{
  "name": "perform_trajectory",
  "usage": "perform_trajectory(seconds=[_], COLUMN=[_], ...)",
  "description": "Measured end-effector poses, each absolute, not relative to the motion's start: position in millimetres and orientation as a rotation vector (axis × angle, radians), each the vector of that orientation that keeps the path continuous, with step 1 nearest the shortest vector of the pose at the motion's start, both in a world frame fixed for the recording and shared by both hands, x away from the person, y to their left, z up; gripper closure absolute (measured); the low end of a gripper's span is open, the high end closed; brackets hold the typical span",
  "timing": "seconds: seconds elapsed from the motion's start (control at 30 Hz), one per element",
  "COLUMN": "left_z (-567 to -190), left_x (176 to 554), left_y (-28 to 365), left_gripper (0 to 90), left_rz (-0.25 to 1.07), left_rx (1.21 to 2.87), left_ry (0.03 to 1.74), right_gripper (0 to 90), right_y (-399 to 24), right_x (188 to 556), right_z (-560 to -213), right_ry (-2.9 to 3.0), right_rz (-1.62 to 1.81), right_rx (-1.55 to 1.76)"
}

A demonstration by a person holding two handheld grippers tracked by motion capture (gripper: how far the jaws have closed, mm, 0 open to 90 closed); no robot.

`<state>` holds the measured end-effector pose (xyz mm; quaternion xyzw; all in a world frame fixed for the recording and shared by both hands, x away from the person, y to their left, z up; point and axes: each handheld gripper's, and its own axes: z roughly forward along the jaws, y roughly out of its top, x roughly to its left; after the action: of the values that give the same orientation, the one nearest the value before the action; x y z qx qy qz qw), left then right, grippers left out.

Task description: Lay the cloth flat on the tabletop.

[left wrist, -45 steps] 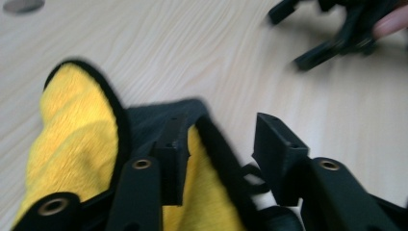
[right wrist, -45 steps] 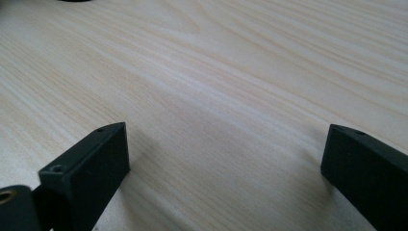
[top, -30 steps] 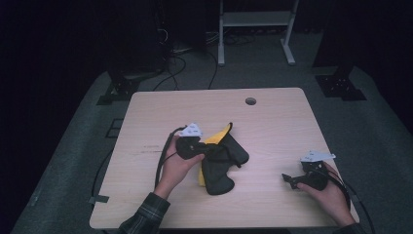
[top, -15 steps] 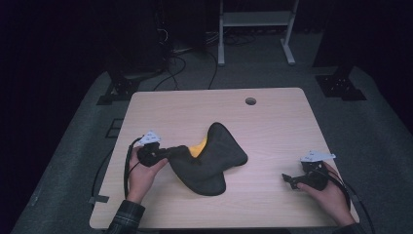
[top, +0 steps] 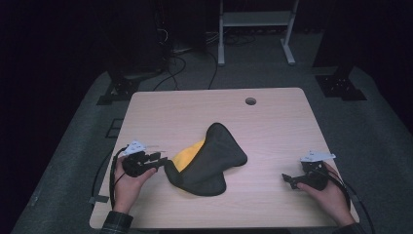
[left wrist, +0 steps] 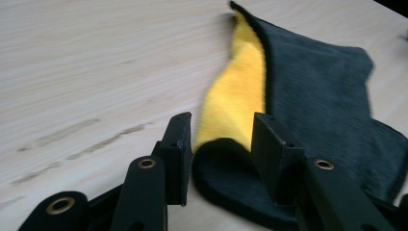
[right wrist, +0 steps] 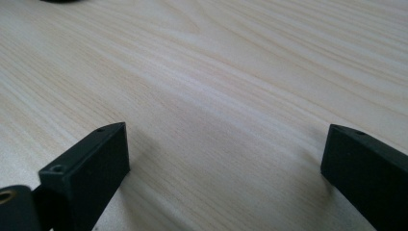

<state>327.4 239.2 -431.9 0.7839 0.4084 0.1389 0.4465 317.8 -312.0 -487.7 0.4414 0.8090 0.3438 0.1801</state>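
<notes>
A dark cloth with a yellow inner side (top: pixel 209 161) lies crumpled on the near middle of the wooden table (top: pixel 195 112). Its yellow face (left wrist: pixel 235 91) shows along a folded-over edge. My left gripper (top: pixel 163 162) sits at the cloth's left end, low over the table. Its jaws have just been opening and now stand apart, with the cloth's rolled corner (left wrist: pixel 226 163) lying loose between them in the left gripper view (left wrist: pixel 221 139). My right gripper (top: pixel 287 179) rests near the table's front right, well clear of the cloth. It stands wide open over bare wood (right wrist: pixel 223 154).
A round cable hole (top: pixel 250 101) sits near the table's far edge. Bare tabletop lies between the cloth and the right gripper. Beyond the table, on dark floor, stand a white frame (top: pixel 253 29), cables and black stand feet (top: pixel 341 85).
The left hand moved left and a little down, drawing the cloth's corner out so the cloth lies flatter. Its jaws went from shut on the cloth to parted. The right hand kept still.
</notes>
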Motion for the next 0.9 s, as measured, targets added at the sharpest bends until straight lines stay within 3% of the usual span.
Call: perform_trajectory(seconds=[0.23, 0.53, 0.6, 0.73, 0.9], left_z=[-446, -468, -467, -463, -454], left_x=[324, 332, 332, 336, 340], left_y=[204, 189, 188, 192, 197], left_gripper=[57.3, 51.7, 59.7, 86.0, 87.8], left_rz=[0.295, 0.299, 0.331, 0.268, 0.282], left_rx=[2.068, 2.197, 2.214, 2.194, 2.148], left_ry=[0.918, 0.911, 0.916, 0.934, 0.948], right_gripper=[2.0, 2.0, 2.0, 2.0, 2.0], right_y=[-312, -312, -312, -312, -312], right_x=[318, 318, 318, 318, 318], right_z=[-488, -488, -488, -488, -488], right_ry=[2.286, 2.286, 2.286, 2.285, 2.285], right_rz=[0.972, 0.972, 0.972, 0.971, 0.971], right_rx=[1.247, 1.247, 1.247, 1.247, 1.248])
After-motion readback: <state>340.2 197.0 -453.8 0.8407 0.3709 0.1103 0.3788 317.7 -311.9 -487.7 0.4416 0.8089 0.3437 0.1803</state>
